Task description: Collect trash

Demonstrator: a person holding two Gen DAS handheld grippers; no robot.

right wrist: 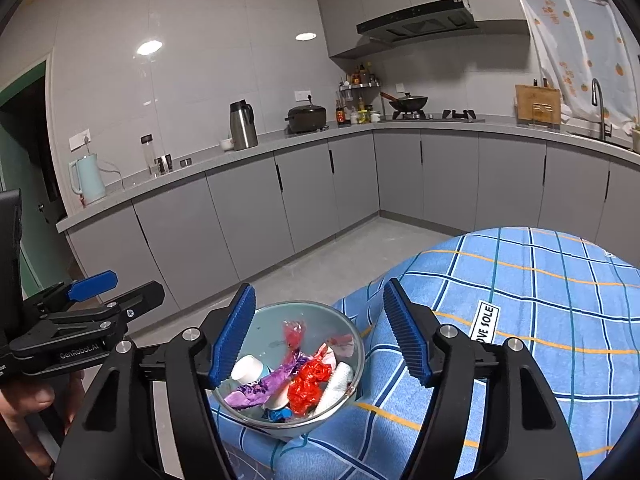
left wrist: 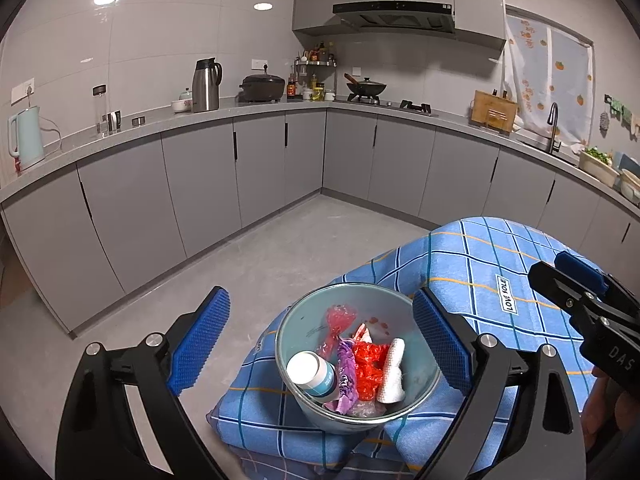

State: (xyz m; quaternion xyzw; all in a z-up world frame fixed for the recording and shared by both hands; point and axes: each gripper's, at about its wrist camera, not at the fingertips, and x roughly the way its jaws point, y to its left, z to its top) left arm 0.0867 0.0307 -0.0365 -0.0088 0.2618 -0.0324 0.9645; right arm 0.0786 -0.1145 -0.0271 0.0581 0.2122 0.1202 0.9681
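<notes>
Two words — "LOVE SOLE" — cloth label [left wrist: 506,294]

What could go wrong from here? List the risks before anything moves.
1. The bowl sits close to the draped edge of the blue checked cloth, above the floor; a nudge might tip it off.
2. It is piled with trash: a small bottle, purple wrapper and red plastic could spill.
3. Both the left hand-held gripper and right hand-held gripper are open nearby and could collide.

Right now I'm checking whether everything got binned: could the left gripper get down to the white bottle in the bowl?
Probably yes. The left gripper is open above the bowl, and the white bottle lies uncovered beside the purple wrapper.
</notes>
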